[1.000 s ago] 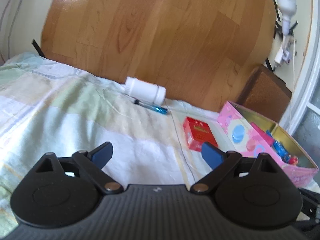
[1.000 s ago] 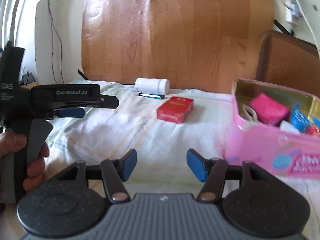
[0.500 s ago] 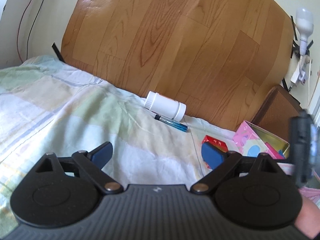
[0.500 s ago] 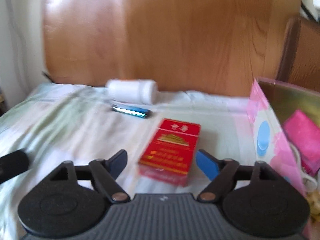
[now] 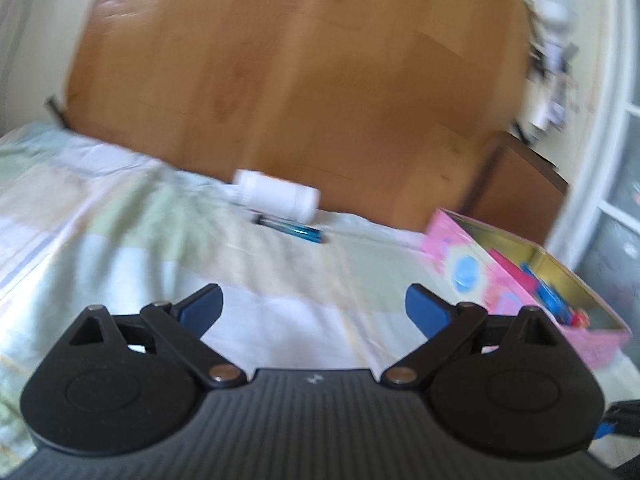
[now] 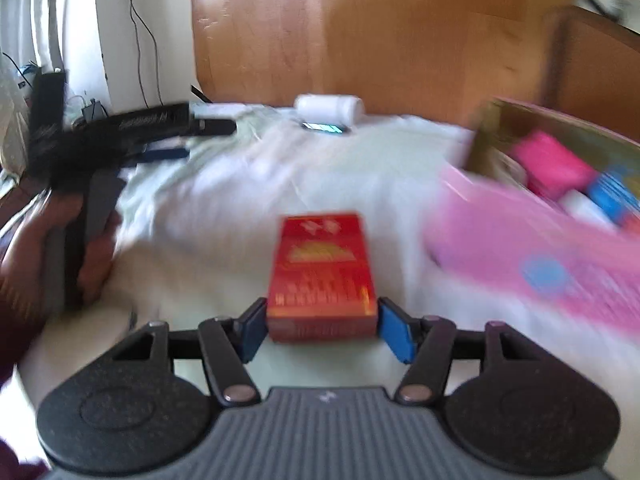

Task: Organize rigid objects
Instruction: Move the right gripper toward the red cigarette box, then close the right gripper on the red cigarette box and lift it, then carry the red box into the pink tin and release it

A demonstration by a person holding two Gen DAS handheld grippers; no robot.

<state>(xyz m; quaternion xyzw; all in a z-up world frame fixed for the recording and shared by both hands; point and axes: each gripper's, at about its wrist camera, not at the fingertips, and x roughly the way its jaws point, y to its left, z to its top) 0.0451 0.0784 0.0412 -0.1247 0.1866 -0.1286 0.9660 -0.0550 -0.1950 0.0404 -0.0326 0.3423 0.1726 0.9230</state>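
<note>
The red box (image 6: 322, 276) sits lengthwise between the blue pads (image 6: 394, 336) of the right gripper (image 6: 320, 330), its near end gripped from both sides; the pads look pressed against its flanks, so the jaws have closed on it. Whether it rests on the sheet or is already lifted clear, the blur does not let me tell. Holding it by the narrow sides near one end makes sense: the long body points away from the hand and can be lowered end-first into a container.

Right of the red box, close by, stands the pink tin (image 6: 560, 264), open at the top, with a pink packet and blue items already inside (the likely destination, judging by the task). Beyond the red box, against the wooden headboard (image 6: 360, 32), a white bottle (image 6: 330, 107) lies on its side with a blue pen (image 6: 324, 127) just in front of it; both probably wait their turn.

Left of the red box, a hand (image 6: 56, 252) grips the handle of the left gripper (image 5: 314, 312), whose jaws stand wide apart with nothing between them, hovering over the bedsheet (image 5: 120, 248).
</note>
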